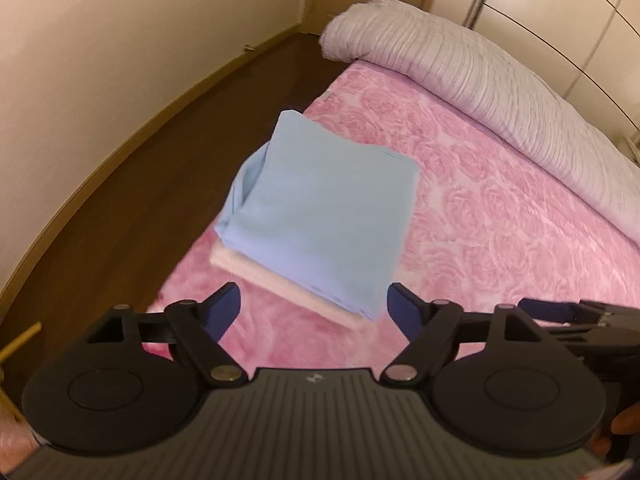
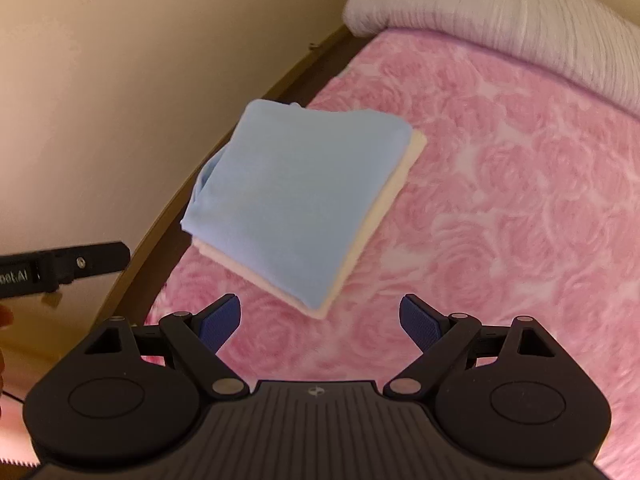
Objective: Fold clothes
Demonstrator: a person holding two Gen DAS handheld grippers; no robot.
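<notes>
A folded light blue garment (image 1: 320,208) (image 2: 292,204) lies on top of a folded cream garment (image 1: 280,284) (image 2: 396,180), stacked near the bed's left edge on the pink rose-patterned bedspread (image 1: 500,240) (image 2: 500,200). My left gripper (image 1: 314,312) hovers above and in front of the stack, jaws wide apart, nothing between its blue pads. My right gripper (image 2: 320,320) hangs likewise over the bedspread just short of the stack, open and empty. Part of the right gripper's black body (image 1: 580,316) shows at the left wrist view's right edge, and the left gripper's body (image 2: 64,266) at the right wrist view's left edge.
A rolled grey-white ribbed duvet (image 1: 480,80) (image 2: 520,12) lies across the far end of the bed. Dark wooden floor (image 1: 160,160) runs between the bed and a cream wall (image 1: 100,60) (image 2: 120,100) on the left. Cupboard doors (image 1: 560,12) stand at the back right.
</notes>
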